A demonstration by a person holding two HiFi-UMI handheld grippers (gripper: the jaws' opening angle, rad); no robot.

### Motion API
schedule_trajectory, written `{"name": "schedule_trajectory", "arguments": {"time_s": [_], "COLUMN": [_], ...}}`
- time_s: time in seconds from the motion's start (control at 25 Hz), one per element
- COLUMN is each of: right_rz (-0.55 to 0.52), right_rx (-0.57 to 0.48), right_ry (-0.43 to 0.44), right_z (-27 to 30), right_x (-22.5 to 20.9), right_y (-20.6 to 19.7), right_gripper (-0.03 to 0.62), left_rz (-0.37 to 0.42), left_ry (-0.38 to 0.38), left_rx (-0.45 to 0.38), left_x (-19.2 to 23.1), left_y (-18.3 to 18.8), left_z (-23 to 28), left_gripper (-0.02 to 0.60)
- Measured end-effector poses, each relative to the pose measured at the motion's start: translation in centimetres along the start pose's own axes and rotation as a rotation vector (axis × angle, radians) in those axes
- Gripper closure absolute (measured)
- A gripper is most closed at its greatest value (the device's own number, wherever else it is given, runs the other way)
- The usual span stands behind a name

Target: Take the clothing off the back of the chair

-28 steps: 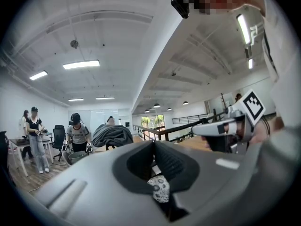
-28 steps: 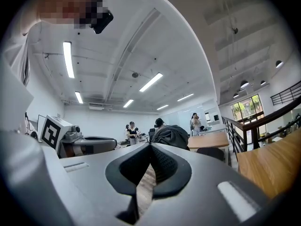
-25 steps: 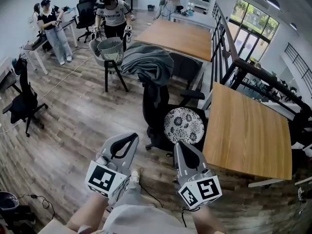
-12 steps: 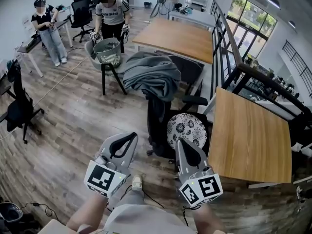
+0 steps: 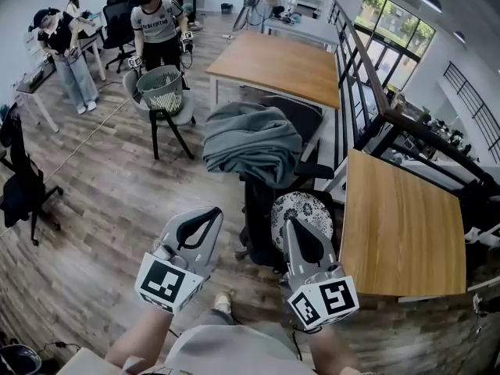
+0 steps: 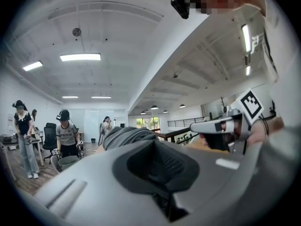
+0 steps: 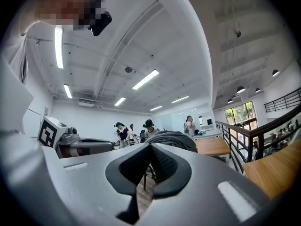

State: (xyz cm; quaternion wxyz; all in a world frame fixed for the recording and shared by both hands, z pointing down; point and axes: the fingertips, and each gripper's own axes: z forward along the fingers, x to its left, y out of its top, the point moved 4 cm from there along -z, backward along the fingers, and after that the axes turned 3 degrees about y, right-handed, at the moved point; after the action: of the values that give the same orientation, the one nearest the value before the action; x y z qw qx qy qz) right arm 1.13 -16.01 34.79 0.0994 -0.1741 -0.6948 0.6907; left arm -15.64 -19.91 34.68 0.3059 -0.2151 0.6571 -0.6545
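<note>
A grey garment (image 5: 251, 141) lies bunched over the back of a black office chair (image 5: 262, 209) that has a floral seat cushion (image 5: 301, 208). My left gripper (image 5: 209, 215) and right gripper (image 5: 290, 223) are held side by side, level, just short of the chair. Both are shut with nothing in them. In the left gripper view the garment (image 6: 126, 134) rises just beyond the shut left gripper (image 6: 154, 145), and the right gripper (image 6: 220, 126) shows alongside. From the right gripper view the garment (image 7: 176, 138) sits ahead of the shut right gripper (image 7: 150, 147).
A wooden desk (image 5: 275, 59) stands behind the chair and another desk (image 5: 398, 225) to its right. A chair bearing a mesh basket (image 5: 162, 86) stands at the left, with people (image 5: 156, 23) beyond it. A railing (image 5: 367, 92) runs along the right. Another black chair (image 5: 19, 187) stands far left.
Both grippers have travelled forward together, still shut. The chair and its garment now sit closer, lower in the head view.
</note>
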Motion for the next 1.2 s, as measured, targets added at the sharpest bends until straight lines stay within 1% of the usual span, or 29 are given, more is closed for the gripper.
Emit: {"name": "schedule_trajectory", "arguments": {"time_s": [0.16,0.4,0.48,0.6,0.68,0.76,0.84,1.0,1.12,1.2], "right_rz": [-0.004,-0.023,-0.014,-0.005,0.012,0.026,0.029,0.031,0.034,0.032], "right_rx": [0.001,0.003,0.003,-0.01,-0.031,-0.035,-0.028,-0.012,-0.013,-0.012], "right_ry": [-0.013,-0.005,0.008,0.046,0.083,0.102,0.102,0.098,0.112,0.111], "right_z": [1.4,2.5,2.7,2.8,2.8,2.8,2.9,3.0,3.1,3.4], "right_x": [-0.5,-1.4,-1.6,-1.9,-2.2,-2.7,-3.4,-4.5,-5.3,-6.0], "right_y": [0.1,0.8,0.5,0.5,0.8,0.8,0.7,0.2,0.3,0.6], "right_gripper": [0.595,0.595,0.595,0.595,0.595,0.594,0.594,0.592,0.566,0.546], "left_rz": [0.005,-0.01,-0.013,0.005,0.001,0.007,0.012,0.0,-0.003,0.01], "left_ry": [-0.004,-0.003,0.015,0.048,0.065,0.087,0.101,0.11,0.119,0.13], "left_rx": [-0.01,0.004,0.011,0.008,0.026,0.042,0.058,0.034,0.057,0.058], "left_x": [1.3,1.7,1.5,1.4,1.1,0.9,0.8,0.6,0.6,1.0], "left_y": [-0.3,-0.2,-0.4,-0.3,-0.2,0.0,0.0,-0.3,-0.3,-0.1], "left_z": [1.0,2.3,2.4,2.6,2.9,3.1,3.3,4.0,4.7,5.4], "left_gripper": [0.581,0.581,0.581,0.581,0.581,0.581,0.581,0.581,0.579,0.577]}}
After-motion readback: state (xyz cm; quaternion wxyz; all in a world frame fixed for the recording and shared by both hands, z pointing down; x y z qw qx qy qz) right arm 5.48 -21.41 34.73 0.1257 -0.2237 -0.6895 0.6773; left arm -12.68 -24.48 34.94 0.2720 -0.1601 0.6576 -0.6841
